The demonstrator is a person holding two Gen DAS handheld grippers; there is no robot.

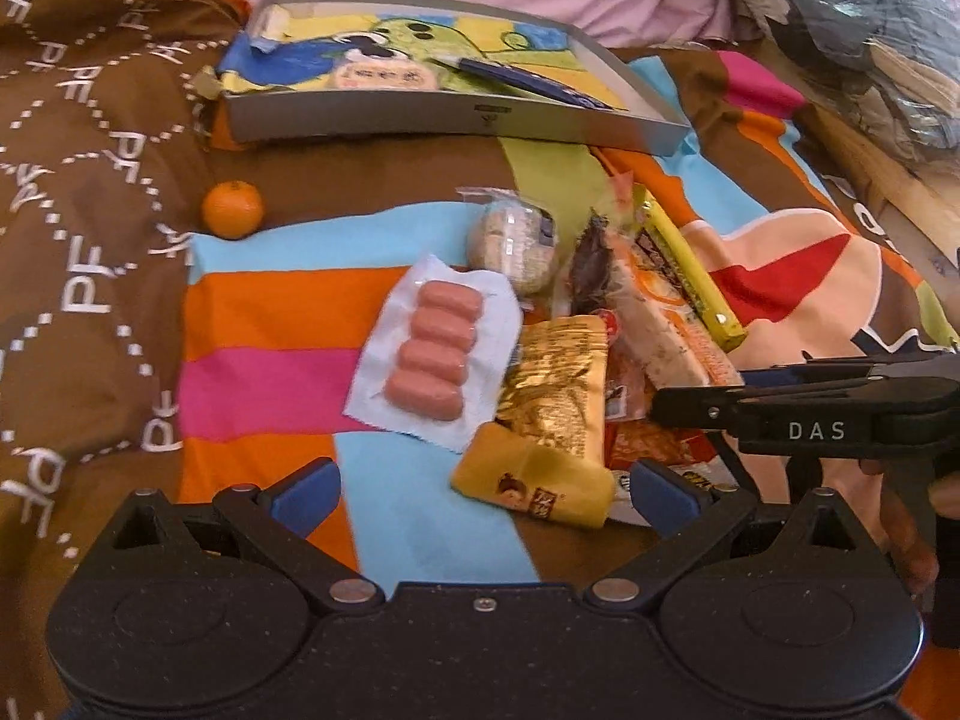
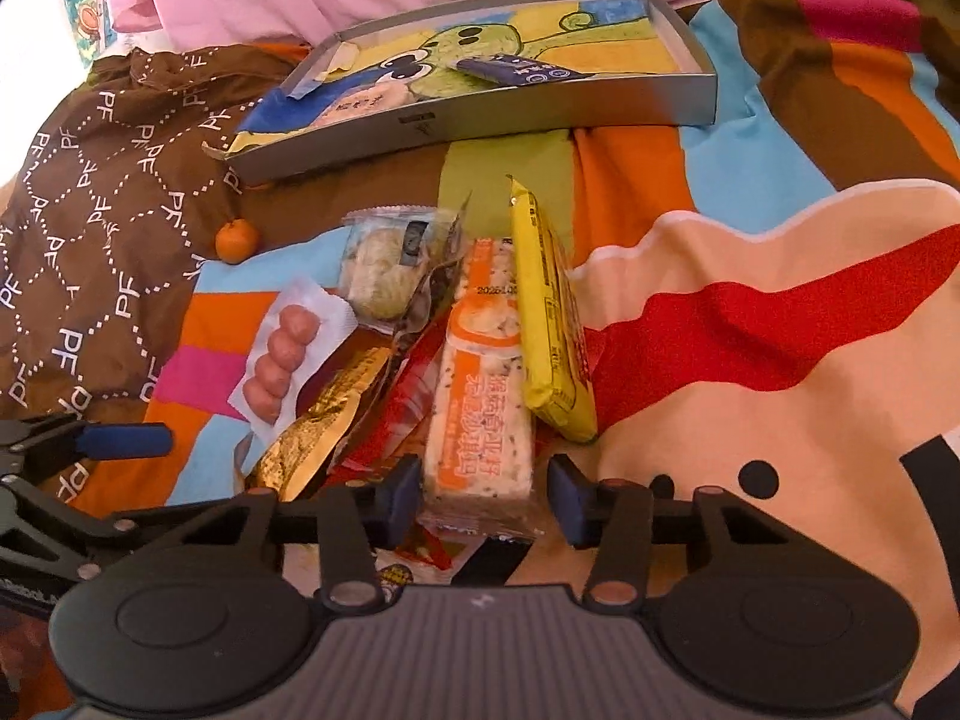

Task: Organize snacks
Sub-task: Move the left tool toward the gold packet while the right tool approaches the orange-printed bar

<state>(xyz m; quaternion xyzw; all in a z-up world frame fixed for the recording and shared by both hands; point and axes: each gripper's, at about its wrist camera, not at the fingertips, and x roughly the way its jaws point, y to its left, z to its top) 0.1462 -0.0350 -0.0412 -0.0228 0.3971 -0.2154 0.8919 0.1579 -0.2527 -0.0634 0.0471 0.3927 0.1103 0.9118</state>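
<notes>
Several snacks lie heaped on a patterned bedspread whose brown part repeats the letters "PF". In the left wrist view, the left gripper hangs low over the near edge of the heap, its blue-padded jaws spread wide and holding nothing; a yellow-and-gold packet lies between them, its print too blurred to read. Just beyond sit a clear pack of four small sausages, a round rice cake in clear wrap, an orange-and-white bar and a long yellow bar. A mandarin sits apart to the left. At the far side lies a shallow grey box lined with a cartoon picture, a dark blue packet inside it. The right gripper reaches in from the right, its arm marked "DAS".

In the right wrist view, the right gripper has its jaws open on either side of the near end of the orange-and-white bar, pads apart from the wrapper. The bar carries Chinese characters and a printed date starting "2025". The yellow bar lies just to its right, the gold packet and sausages to its left. The grey box lies beyond.
</notes>
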